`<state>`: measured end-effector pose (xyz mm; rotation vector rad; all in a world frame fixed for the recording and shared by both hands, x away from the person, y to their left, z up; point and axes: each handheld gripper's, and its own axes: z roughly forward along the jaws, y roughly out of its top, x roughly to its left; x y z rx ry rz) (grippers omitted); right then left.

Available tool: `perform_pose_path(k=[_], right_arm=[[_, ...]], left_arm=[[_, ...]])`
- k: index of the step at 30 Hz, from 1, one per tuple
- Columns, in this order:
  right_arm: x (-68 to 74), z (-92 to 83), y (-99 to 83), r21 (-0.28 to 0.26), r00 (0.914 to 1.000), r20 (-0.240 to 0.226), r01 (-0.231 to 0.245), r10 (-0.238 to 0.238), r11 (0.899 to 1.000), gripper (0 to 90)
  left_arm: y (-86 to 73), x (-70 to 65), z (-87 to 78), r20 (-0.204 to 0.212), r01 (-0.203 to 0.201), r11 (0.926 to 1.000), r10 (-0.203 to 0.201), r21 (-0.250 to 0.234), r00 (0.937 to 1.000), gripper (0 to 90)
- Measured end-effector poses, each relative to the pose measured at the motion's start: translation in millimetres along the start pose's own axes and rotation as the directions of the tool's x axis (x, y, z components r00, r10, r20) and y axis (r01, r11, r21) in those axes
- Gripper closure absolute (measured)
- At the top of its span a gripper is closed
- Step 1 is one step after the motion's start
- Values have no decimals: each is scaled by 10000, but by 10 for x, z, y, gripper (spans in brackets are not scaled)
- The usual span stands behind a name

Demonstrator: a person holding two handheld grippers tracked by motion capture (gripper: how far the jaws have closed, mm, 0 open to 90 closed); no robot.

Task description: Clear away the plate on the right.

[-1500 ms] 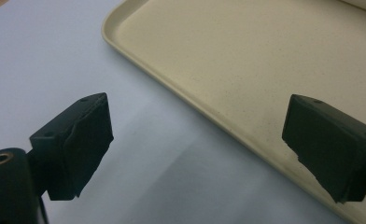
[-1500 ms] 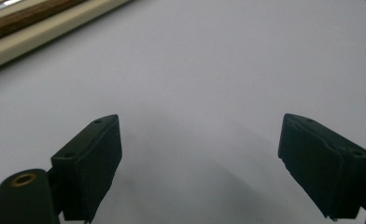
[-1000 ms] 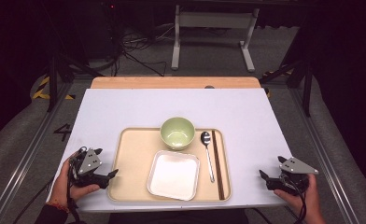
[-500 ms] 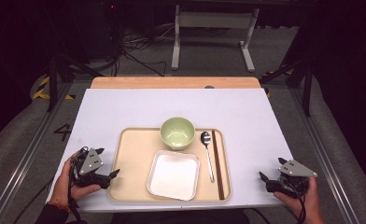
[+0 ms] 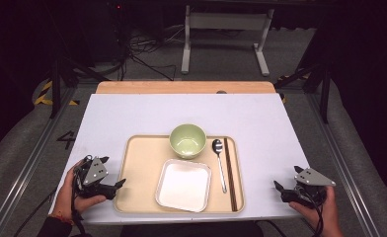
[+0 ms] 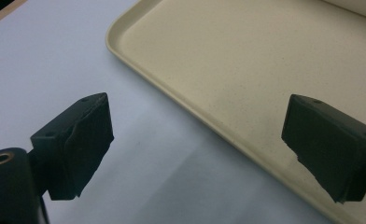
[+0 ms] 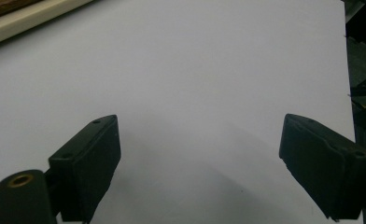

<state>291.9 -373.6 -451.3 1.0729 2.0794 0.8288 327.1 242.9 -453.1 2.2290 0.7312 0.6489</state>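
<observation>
Two grippers sit low at the near edge of the table (image 5: 132, 113). The left gripper (image 6: 197, 144) has its jaws spread wide, and the tray (image 5: 142, 168) edge runs between them, one jaw over the tray and one over the table. The right gripper (image 7: 200, 163) is spread wide too, over bare table, well apart from the tray at its 9 o'clock. On the tray sit a green bowl (image 5: 187, 140), which looks empty, a white dish (image 5: 183, 184), a spoon (image 5: 219, 160) and chopsticks (image 5: 230, 173).
</observation>
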Motion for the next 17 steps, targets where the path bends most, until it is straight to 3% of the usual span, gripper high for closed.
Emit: perform_pose_path(k=[8, 15, 17], right_arm=[[27, 32, -21, 196, 9998, -147, 150, -147, 9997, 124], [-6, -23, -26, -115, 9995, -27, -304, 304, 9995, 122], [-3, -13, 1, -181, 9995, -8, -312, 312, 9993, 122]], left_arm=[[23, 57, -1, -9, 128, 9998, -129, -149, 9999, 96], [25, 64, 21, 99, 81, 9999, -79, -146, 9999, 96], [6, 70, -7, 72, 232, 9995, -231, -206, 9997, 96]])
